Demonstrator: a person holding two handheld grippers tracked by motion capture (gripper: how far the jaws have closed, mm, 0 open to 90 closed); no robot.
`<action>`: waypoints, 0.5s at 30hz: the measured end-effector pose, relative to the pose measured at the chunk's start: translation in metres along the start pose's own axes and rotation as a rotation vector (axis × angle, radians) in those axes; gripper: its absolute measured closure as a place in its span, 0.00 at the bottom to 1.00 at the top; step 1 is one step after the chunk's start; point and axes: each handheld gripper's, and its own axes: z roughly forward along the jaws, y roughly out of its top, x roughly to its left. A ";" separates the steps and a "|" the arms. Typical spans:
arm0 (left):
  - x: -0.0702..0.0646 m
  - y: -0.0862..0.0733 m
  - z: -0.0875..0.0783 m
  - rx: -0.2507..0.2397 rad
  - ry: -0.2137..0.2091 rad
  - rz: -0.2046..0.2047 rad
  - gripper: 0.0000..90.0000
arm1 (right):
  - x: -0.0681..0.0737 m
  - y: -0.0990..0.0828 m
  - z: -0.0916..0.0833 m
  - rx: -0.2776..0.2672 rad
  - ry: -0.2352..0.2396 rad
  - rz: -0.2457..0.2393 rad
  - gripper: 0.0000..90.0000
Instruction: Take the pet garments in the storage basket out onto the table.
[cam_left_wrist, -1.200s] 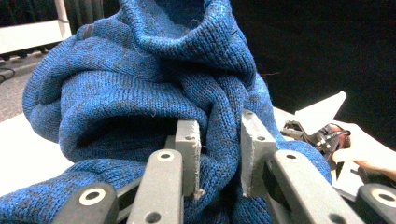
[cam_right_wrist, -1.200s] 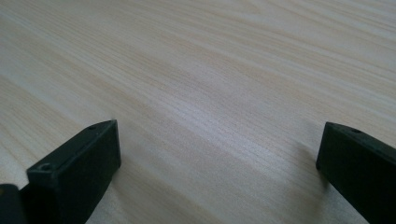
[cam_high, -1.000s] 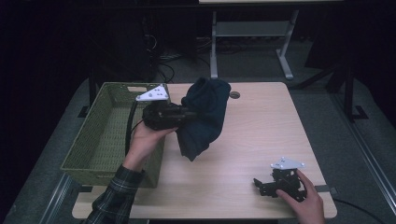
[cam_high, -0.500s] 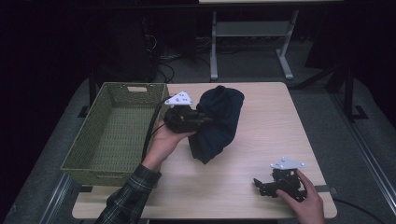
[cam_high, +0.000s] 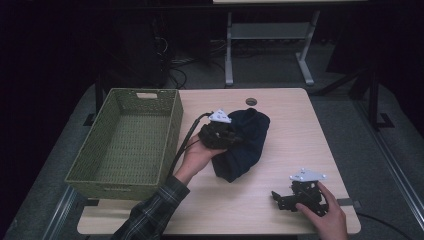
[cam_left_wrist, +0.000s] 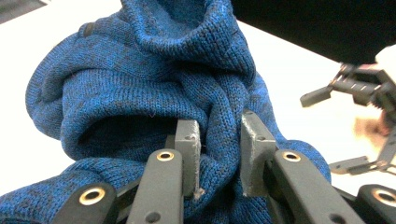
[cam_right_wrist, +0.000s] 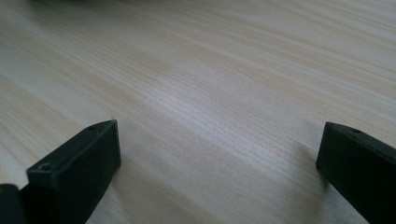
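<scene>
We see our left gripper (cam_left_wrist: 217, 154) clamped on a fold of the dark blue knitted garment (cam_high: 245, 142), which lies bunched on the light wooden desk (cam_high: 290, 125) just to the right of the green woven basket (cam_high: 127, 145). Our right gripper (cam_high: 292, 197) rests near the desk's front right corner, well apart from the garment, with its jaws spread wide and nothing between them.

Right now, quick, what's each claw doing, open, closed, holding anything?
Left claw: closed on a fold of the blue knit garment.
Right claw: open, nothing between its jaws, low over the wooden table.
</scene>
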 end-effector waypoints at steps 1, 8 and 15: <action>0.000 -0.002 0.006 0.015 -0.001 0.001 0.80 | 0.000 0.000 0.000 0.001 0.000 0.001 0.00; 0.000 -0.009 0.040 0.079 -0.007 0.014 0.80 | 0.000 0.000 0.000 -0.001 0.001 0.000 0.00; -0.001 -0.018 0.064 0.123 -0.008 0.019 0.74 | 0.000 0.000 0.000 0.000 0.002 0.001 0.00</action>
